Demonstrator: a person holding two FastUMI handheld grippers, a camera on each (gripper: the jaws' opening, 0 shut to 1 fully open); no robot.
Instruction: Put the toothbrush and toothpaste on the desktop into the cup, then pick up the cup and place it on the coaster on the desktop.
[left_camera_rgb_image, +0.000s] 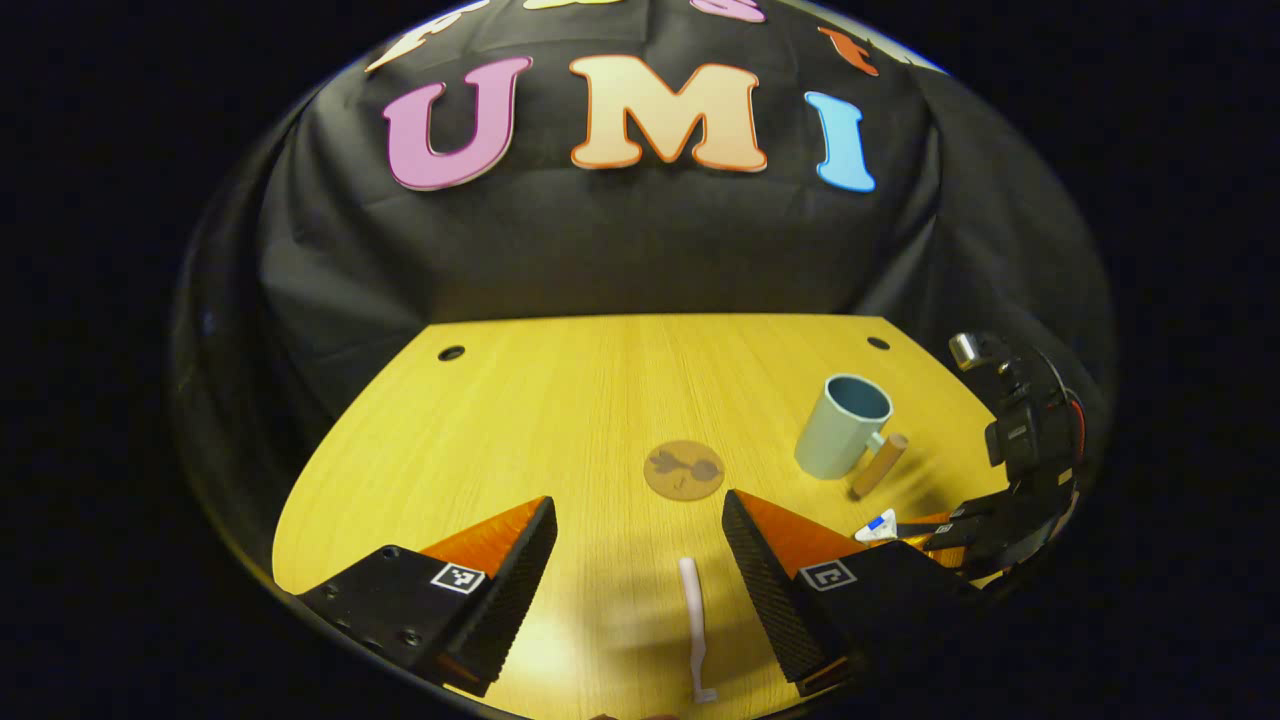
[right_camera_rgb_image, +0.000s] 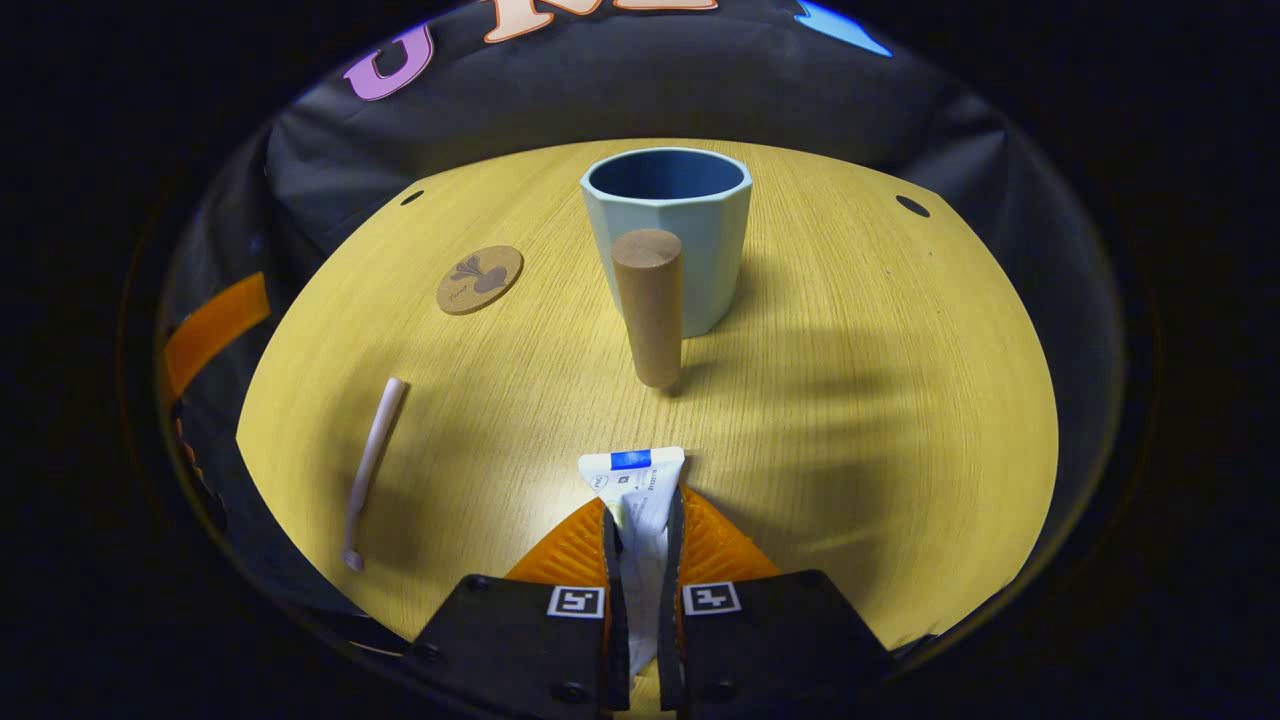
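A pale blue cup with a wooden peg handle stands upright on the wooden desktop. My right gripper is shut on the white toothpaste tube, whose flat end points at the cup. The pale pink toothbrush lies flat at the left. In the left gripper view the toothbrush lies between the fingers of my open left gripper, low over the desk. The round brown coaster lies just ahead, with the cup to its right. The right gripper shows at the right edge with the toothpaste.
Two small round holes sit in the desktop's far corners. Black cloth walls close the booth behind and at both sides. The coaster lies left of the cup in the right gripper view.
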